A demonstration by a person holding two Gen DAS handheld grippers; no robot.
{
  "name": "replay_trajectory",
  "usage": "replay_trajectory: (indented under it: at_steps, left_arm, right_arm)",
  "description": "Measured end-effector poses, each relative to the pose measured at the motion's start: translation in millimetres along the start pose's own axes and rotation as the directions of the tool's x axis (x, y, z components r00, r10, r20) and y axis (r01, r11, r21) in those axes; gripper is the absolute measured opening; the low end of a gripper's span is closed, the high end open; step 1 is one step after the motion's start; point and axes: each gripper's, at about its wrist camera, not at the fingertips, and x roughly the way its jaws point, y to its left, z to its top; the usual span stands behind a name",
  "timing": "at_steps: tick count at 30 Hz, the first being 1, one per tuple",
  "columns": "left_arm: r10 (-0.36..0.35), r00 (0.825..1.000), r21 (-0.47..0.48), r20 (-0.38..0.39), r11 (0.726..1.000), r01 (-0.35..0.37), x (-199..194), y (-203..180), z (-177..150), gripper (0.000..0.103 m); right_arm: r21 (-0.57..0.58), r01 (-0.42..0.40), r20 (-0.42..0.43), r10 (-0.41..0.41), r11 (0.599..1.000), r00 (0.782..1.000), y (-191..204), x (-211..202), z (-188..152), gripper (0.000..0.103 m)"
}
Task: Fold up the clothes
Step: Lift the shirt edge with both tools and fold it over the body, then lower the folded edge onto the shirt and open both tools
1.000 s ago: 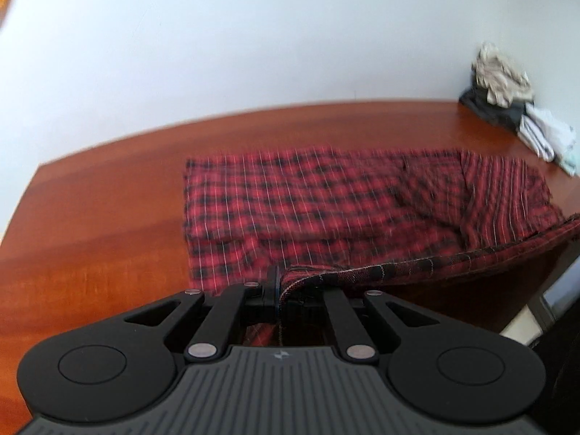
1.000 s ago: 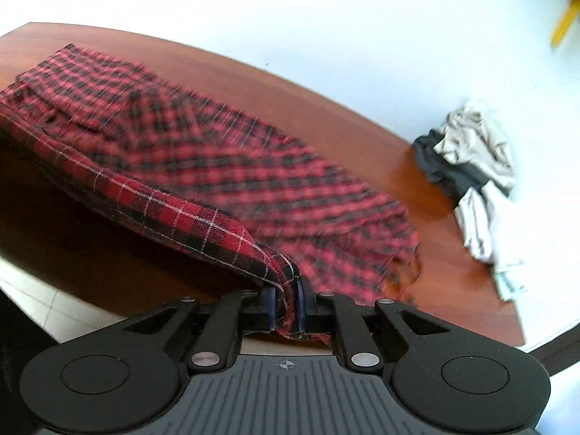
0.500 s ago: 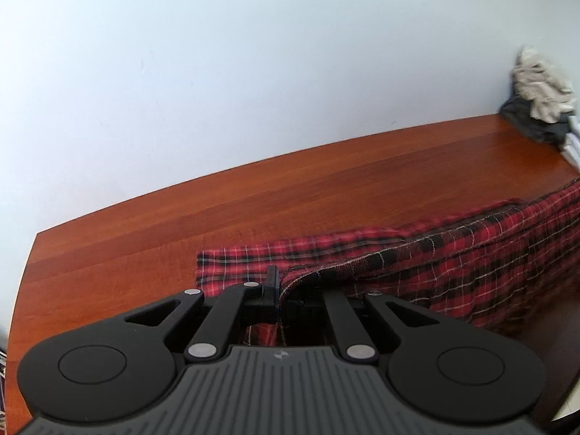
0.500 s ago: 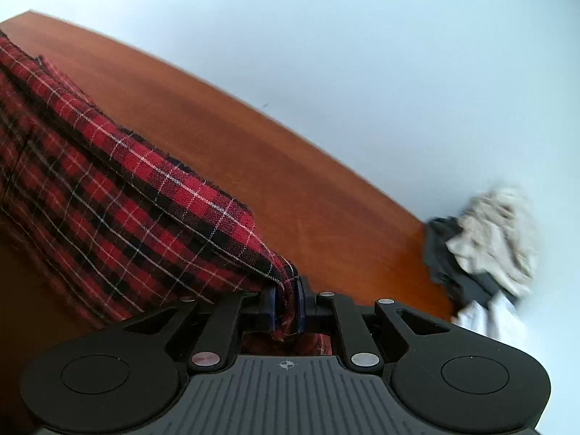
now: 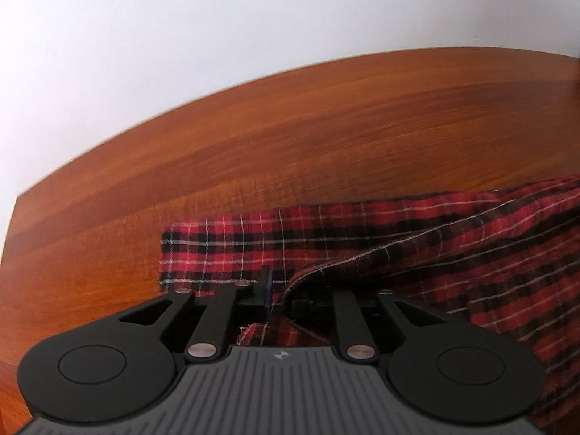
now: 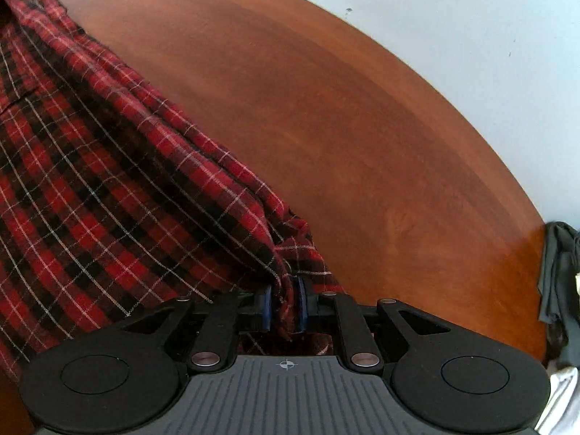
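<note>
1. Two grippers work a red plaid garment [image 5: 417,250] that lies on the wooden table [image 5: 326,137].
2. Left gripper [image 5: 281,291]: jaws opening, a gap beside the cloth edge between them.
3. Right gripper [image 6: 284,302]: jaws opening, bunched cloth between its pads.
4. Other clothes [image 6: 558,275] lie at the table's end.

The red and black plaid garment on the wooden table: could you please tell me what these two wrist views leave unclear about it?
- Red and black plaid garment: its type; both views' edges crop it.
- Left gripper, jaws opening: the right pad, hidden behind the hem.
- Right gripper, jaws opening: whether its pads press the bunched cloth.
</note>
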Motion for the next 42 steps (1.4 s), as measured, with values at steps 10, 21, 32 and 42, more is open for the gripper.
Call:
replay_trajectory:
  at_steps: [10, 21, 32, 42]
  left_arm:
    - [-0.145, 0.978, -0.253, 0.151, 0.950, 0.180, -43, 48, -2, 0.072]
    - [-0.105, 0.955, -0.377, 0.278, 0.902, 0.209, -127, 87, -27, 0.081]
    - [-0.131, 0.956, -0.137, 0.262, 0.976, 0.172, -148, 49, -112, 0.081]
    - [-0.117, 0.956, 0.217, 0.268, 0.974, 0.059, -85, 27, -158, 0.075]
  right_arm:
    - [0.124, -0.055, 0.082, 0.045, 0.991, 0.996, -28, -17, 0, 0.037]
    - [0.148, -0.140, 0.247, 0.101, 0.979, 0.964, -6, -106, -7, 0.039]
    - [0.228, -0.185, 0.345, 0.098, 0.956, 0.933, 61, -180, -31, 0.045]
    - [0.371, -0.144, 0.283, 0.036, 0.917, 0.958, 133, -207, -58, 0.045]
